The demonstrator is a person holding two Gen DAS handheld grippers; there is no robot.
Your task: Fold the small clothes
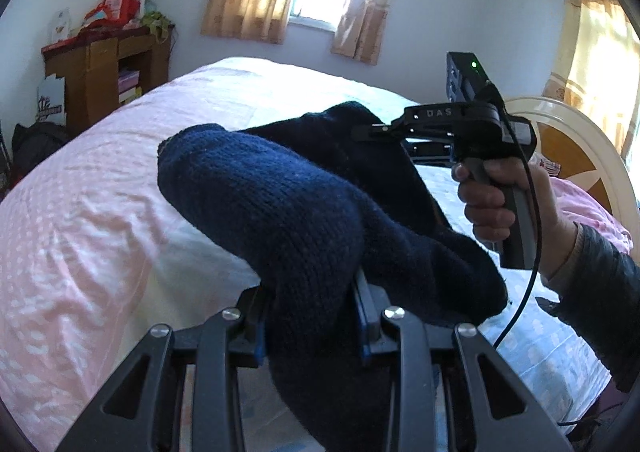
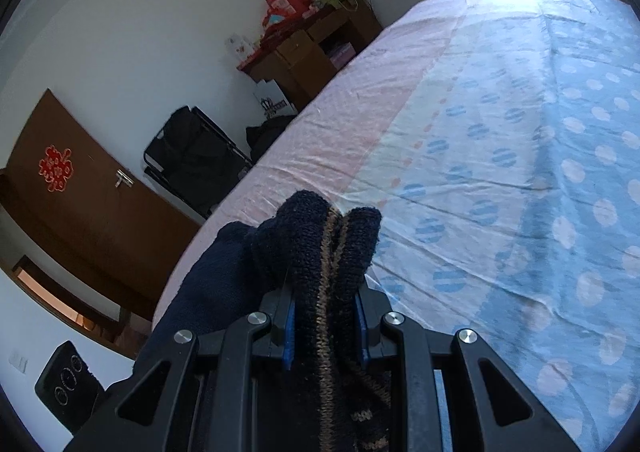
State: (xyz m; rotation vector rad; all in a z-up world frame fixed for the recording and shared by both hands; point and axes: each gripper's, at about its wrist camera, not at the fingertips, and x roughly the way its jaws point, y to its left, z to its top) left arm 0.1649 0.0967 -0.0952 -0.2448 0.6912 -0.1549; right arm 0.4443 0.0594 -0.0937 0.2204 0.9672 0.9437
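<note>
A dark navy knitted garment (image 1: 272, 191) hangs in the air over the bed (image 1: 80, 211), stretched between both grippers. My left gripper (image 1: 312, 316) is shut on a thick bunch of the knit at the bottom of the left wrist view. My right gripper (image 1: 360, 131) comes in from the right there, held by a hand (image 1: 492, 203), and is shut on the garment's far edge. In the right wrist view the right gripper (image 2: 325, 328) clamps a folded edge of the garment (image 2: 320, 240) with a brown stitched stripe. Its pads are mostly hidden by the knit.
The bed sheet is pink on one side and light blue with dots (image 2: 520, 171) on the other. A wooden cabinet (image 1: 104, 67) with red bags stands by the wall. A headboard (image 1: 572, 131) sits at right. A brown door (image 2: 80, 191) and black folded chair (image 2: 192, 155) are beside the bed.
</note>
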